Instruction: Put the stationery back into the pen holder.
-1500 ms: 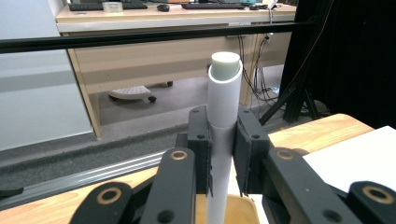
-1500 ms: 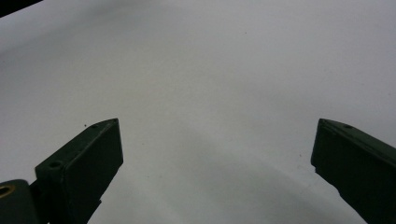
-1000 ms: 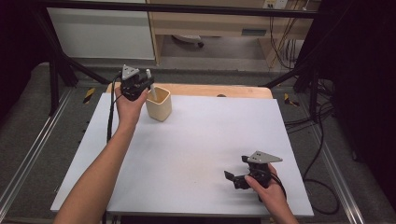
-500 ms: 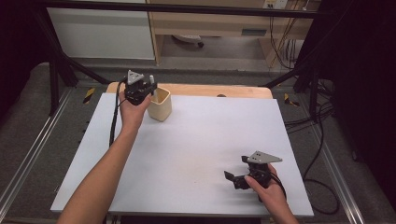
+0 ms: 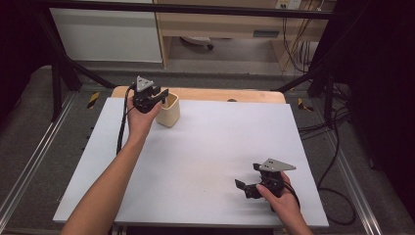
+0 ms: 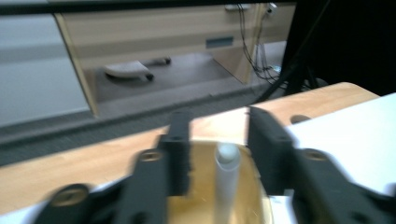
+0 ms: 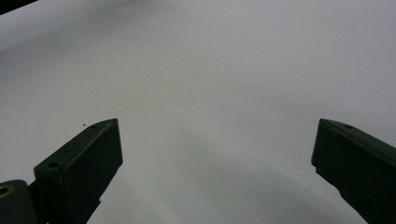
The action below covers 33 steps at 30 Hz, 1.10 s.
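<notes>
Cup point(image 5: 168, 110): 1 | pen point(image 6: 226, 179): 1, inside, released | left jaws just opened | right jaws wide, empty

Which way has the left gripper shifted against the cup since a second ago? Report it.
Yes. The left gripper has moved right, from beside the cup to over its rim. Its jaws have just been opening, with a white stick standing between them.

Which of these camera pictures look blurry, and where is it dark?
Left gripper view: motion-blurred, jaws and white stick in the beige cup smeared. Right gripper view: sharp, with soft shadows on the white table. High view: evenly lit table, dark surroundings.
</notes>
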Tool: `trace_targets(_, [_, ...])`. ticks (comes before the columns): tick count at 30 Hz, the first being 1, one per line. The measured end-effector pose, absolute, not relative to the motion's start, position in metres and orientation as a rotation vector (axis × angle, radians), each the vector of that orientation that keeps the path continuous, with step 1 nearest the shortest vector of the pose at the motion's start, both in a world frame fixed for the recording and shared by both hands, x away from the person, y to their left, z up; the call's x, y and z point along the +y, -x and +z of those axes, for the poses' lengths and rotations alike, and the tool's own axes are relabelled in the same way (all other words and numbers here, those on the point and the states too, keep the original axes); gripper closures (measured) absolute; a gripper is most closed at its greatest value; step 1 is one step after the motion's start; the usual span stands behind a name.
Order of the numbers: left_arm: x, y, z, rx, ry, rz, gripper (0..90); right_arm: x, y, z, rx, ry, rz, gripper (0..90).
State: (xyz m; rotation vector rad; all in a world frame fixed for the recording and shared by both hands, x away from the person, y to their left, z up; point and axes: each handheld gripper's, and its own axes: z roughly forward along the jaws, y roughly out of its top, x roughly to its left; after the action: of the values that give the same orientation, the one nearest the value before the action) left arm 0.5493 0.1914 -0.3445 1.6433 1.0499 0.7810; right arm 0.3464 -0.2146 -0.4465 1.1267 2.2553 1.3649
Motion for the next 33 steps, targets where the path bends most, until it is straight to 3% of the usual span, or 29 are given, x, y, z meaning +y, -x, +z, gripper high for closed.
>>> trace_targets(8, [0.189, -0.540, -0.327, 1.045, -1.610, 0.815, 16.3, -0.212, -0.346, -0.447, 2.261, -1.120, 1.359, 2.3])
trace_targets(10, [0.187, -0.538, -0.324, 1.043, -1.615, 0.804, 11.0, -0.211, -0.346, -0.447, 2.262, -1.118, 1.359, 2.3])
trace_targets(19, [0.180, -0.531, -0.318, 1.052, -1.627, 0.794, 5.1, -0.212, -0.346, -0.447, 2.259, -1.121, 1.362, 2.3])
trace_targets(33, [0.192, -0.502, -0.317, 1.074, -1.610, 0.686, 5.3, -0.210, -0.347, -0.446, 2.267, -1.101, 1.363, 2.2])
